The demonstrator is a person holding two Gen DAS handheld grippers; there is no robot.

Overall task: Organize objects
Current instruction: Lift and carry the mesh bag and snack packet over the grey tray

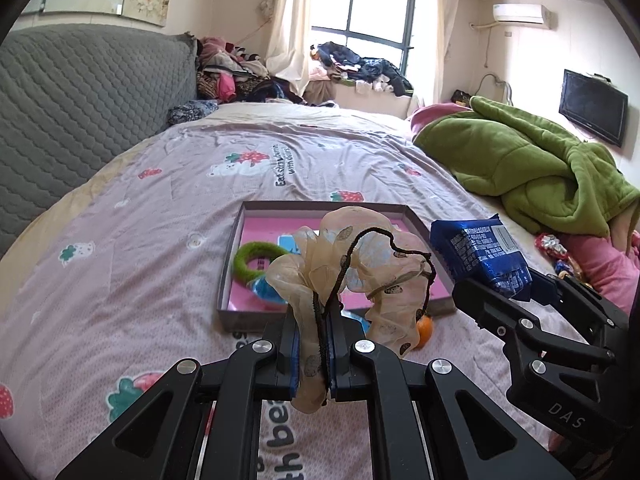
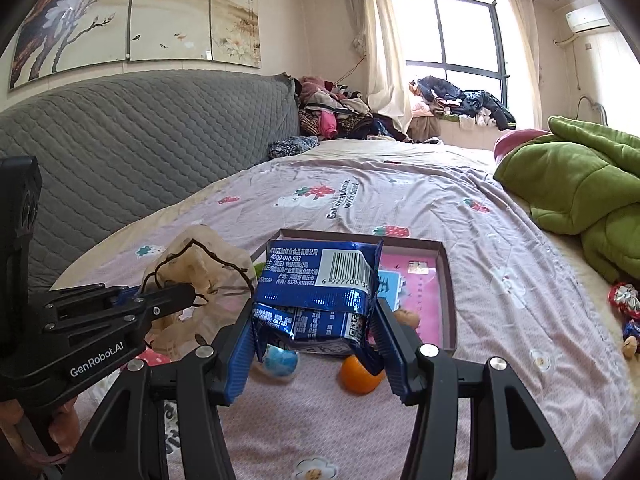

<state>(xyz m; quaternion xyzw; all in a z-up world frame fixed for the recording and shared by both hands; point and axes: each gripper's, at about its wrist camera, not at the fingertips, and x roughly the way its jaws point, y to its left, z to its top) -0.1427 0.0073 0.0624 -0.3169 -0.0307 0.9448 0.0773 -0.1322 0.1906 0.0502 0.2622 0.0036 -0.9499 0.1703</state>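
My left gripper (image 1: 316, 332) is shut on a beige sheer scrunchie (image 1: 360, 264) with a dark cord, held above the near edge of a shallow box (image 1: 230, 272) with a pink floor. The box holds a green fuzzy ring (image 1: 254, 262) and a blue item. My right gripper (image 2: 316, 344) is shut on a blue snack packet (image 2: 320, 292), held above the box (image 2: 448, 280). The right gripper and packet (image 1: 480, 248) also show at right in the left wrist view. An orange (image 2: 358, 376) and a blue ball (image 2: 280, 360) lie on the bedsheet in front of the box.
The bed has a pink strawberry-print sheet (image 1: 140, 260). A green blanket (image 1: 532, 176) is heaped at right, with small toys (image 2: 626, 308) beside it. A grey quilted headboard (image 1: 80, 100) is at left. Clothes are piled at the far end by the window.
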